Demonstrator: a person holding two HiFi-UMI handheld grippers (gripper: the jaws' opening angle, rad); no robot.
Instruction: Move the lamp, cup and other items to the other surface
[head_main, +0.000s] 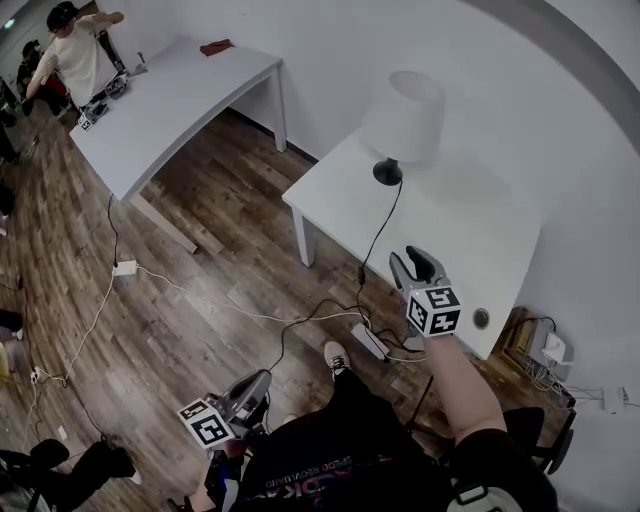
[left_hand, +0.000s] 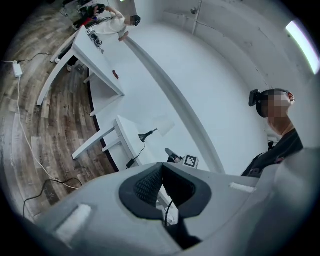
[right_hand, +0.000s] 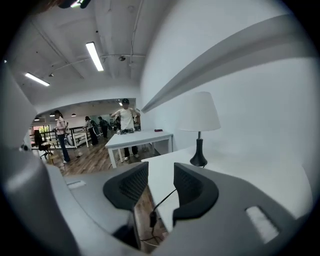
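Head view is showing the lamp (head_main: 402, 125) standing at the far side of the small white table (head_main: 455, 245), close to the wall, with its black cord (head_main: 378, 232) running across the top, dropping over the front edge and heading toward a power strip (head_main: 368, 342) on the wooden floor. The right gripper (head_main: 418, 262) is hovering over the table's front edge, well apart from the lamp, its jaws standing released with nothing between them, and the lamp's base is showing beyond the gap in the right gripper view. The left gripper (head_main: 258, 383) is hanging low beside the person's leg, its pads meeting on nothing. A small round thing (head_main: 481, 318) is sitting at the table's near corner; it may be the cup, but it is too small to tell. The long table (head_main: 190, 95), where another person (head_main: 78, 55) is working, is probably serving as the other surface. The step in hand is looking like a reach for the lamp, and doing it well is likely meaning aiming the open jaws at the slim black stem under the shade, not at the shade itself, keeping the lamp upright while lifting, and minding the cord, since it may be tethering the lamp and snagging on the table edge unless the free left gripper is tending it
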